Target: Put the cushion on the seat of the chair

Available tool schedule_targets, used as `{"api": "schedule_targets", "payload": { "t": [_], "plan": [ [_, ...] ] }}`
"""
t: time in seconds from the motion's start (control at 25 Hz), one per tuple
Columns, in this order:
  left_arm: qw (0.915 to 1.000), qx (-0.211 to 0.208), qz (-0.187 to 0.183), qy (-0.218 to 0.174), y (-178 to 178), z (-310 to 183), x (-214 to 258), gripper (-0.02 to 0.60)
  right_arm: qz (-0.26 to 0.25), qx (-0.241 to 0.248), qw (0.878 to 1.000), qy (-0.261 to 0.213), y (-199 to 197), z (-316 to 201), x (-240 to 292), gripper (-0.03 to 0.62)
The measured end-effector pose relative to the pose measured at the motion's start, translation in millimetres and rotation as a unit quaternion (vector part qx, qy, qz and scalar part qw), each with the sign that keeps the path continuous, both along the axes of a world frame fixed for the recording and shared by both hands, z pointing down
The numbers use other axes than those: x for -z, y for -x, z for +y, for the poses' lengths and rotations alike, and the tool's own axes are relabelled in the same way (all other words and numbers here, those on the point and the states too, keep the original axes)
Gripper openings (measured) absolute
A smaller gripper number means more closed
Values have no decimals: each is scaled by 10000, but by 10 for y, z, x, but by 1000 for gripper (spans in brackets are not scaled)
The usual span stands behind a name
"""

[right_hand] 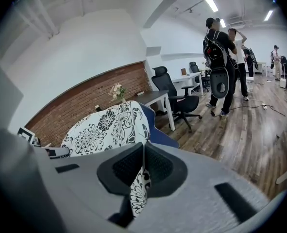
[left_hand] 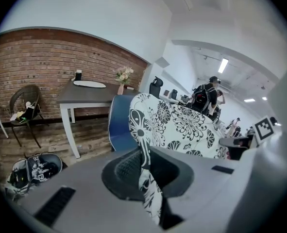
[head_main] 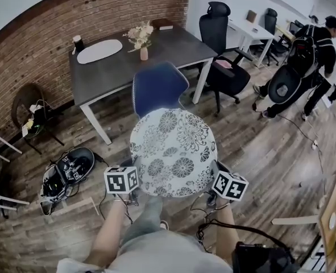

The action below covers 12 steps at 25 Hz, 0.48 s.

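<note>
A round white cushion with a black flower print (head_main: 173, 151) hangs in the air between both grippers, above the seat of a blue chair (head_main: 156, 87) that stands just in front of it. My left gripper (head_main: 135, 187) is shut on the cushion's near left edge, and the fabric (left_hand: 145, 178) runs between its jaws. My right gripper (head_main: 213, 182) is shut on the near right edge, with cushion fabric (right_hand: 139, 188) pinched between its jaws. The cushion hides most of the chair seat in the head view.
A dark grey table (head_main: 173, 47) with a flower vase (head_main: 143, 52) and a white mat stands behind the chair. A black office chair (head_main: 224, 67) is at its right. A person with a backpack (head_main: 304, 61) stands at far right. Bags and cables (head_main: 65, 175) lie on the wooden floor at left.
</note>
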<state>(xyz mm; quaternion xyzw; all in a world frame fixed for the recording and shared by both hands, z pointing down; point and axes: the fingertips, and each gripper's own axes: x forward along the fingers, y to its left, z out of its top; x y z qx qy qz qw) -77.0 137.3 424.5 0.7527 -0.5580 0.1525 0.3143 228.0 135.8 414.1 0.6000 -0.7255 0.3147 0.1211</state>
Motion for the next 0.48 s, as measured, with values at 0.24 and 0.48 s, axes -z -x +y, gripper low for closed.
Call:
{"api": "schedule_targets", "payload": {
  "t": [0.24,0.48],
  "plan": [
    [10000,-1,55,17,34,-642,-87,18,22,-24,10000,8,44,-573,-64,14],
    [9998,-158,49,-99,104,-1490,32,18,83,-129,9998,-105,139,-1314,78,14]
  ]
}}
